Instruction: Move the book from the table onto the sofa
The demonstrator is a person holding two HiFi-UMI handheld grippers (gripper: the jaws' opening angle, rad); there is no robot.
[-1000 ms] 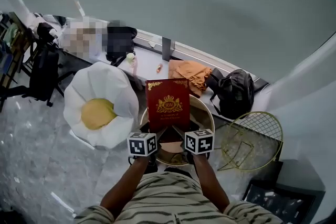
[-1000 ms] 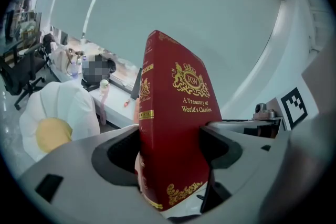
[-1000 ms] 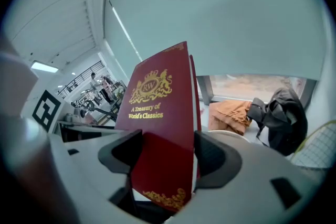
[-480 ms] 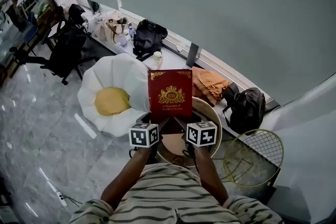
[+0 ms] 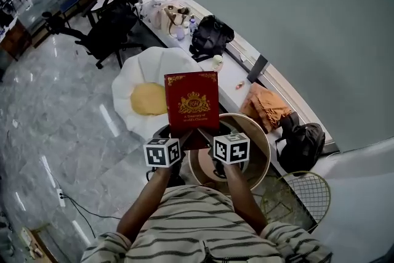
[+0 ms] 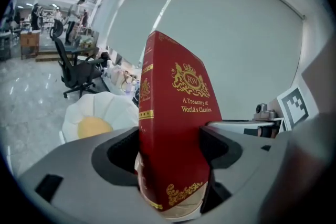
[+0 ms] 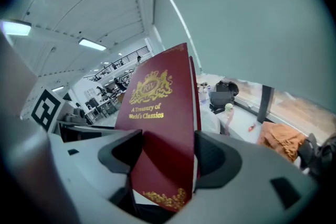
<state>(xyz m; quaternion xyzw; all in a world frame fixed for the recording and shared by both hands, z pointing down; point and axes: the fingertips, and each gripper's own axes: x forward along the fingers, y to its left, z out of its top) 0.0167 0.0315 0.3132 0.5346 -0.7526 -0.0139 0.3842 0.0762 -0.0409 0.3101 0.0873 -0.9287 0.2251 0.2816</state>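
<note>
- The left gripper is clamped on the lower left edge of the red book, one jaw on each cover.
- The right gripper grips the lower right edge likewise.
- The book is held upright in the air, its cover facing the person, between the round table and a white flower-shaped cushion.

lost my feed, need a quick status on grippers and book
Left gripper and right gripper both shut on book. Book held up off round table, cover facing up. White flower-shaped seat beyond, nothing between.
</note>
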